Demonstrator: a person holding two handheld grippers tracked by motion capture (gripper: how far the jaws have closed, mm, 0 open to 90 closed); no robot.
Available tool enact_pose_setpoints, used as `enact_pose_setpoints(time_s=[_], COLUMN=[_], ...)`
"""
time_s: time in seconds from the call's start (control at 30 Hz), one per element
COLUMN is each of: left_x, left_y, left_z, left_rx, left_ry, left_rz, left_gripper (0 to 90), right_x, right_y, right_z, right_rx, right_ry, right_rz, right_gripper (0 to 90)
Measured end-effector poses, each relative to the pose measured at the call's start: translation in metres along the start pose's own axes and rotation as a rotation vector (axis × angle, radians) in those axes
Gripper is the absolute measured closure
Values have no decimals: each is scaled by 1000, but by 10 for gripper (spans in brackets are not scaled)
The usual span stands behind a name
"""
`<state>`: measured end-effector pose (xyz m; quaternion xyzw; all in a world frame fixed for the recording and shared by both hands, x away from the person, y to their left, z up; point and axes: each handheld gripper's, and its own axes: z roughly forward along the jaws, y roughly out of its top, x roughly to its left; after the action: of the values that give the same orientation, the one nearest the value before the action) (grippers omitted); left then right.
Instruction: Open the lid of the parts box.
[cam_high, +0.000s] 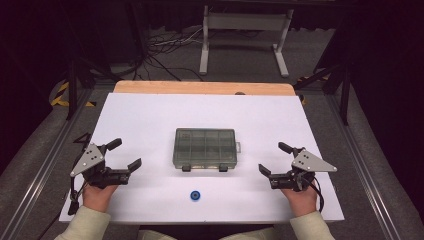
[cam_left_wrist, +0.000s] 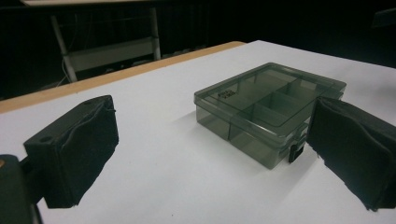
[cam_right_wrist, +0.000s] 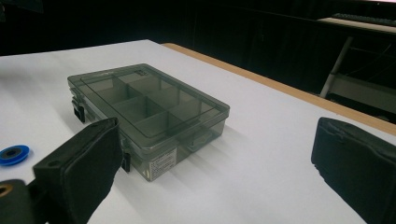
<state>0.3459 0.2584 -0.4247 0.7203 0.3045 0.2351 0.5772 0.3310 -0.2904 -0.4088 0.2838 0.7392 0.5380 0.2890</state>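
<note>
The compartment box (cam_high: 205, 148) lies shut at the middle of the white table (cam_high: 150, 115), its long axis running left to right and its two black latches facing the person; whether its compartments hold anything is hard to tell through the smoky lid. The left gripper (cam_high: 125, 154) and right gripper (cam_high: 276, 159) rest on either side, well apart from it, jaws spread wide and empty. A small blue ring (cam_high: 195, 195) lies near the front edge.

Closed compartment box (cam_left_wrist: 271, 109) between spread jaws

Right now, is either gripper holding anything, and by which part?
Nothing is held. The left gripper and the right gripper both stand open on either side of the closed compartment box, apart from it.
</note>
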Motion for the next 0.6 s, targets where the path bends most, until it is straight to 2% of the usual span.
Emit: enact_pose_setpoints(time_s=[0.07, 0.23, 0.4, 0.6], left_x=[-1, -4, -3, -3], left_y=[1, 2, 1, 1], left_z=[0, 2, 2, 2], left_rx=[-2, 8, 12, 16], left_ry=[5, 8, 2, 2], left_rz=[10, 39, 19, 23], left_gripper=[29, 29, 31, 34], right_x=[-1, -1, -1, 1], right_y=[0, 0, 1, 1], right_z=[-1, -2, -2, -1], right_rx=[4, 2, 7, 12], right_ry=[0, -2, 2, 4], right_rz=[11, 2, -3, -18], right_gripper=[30, 30, 30, 34])
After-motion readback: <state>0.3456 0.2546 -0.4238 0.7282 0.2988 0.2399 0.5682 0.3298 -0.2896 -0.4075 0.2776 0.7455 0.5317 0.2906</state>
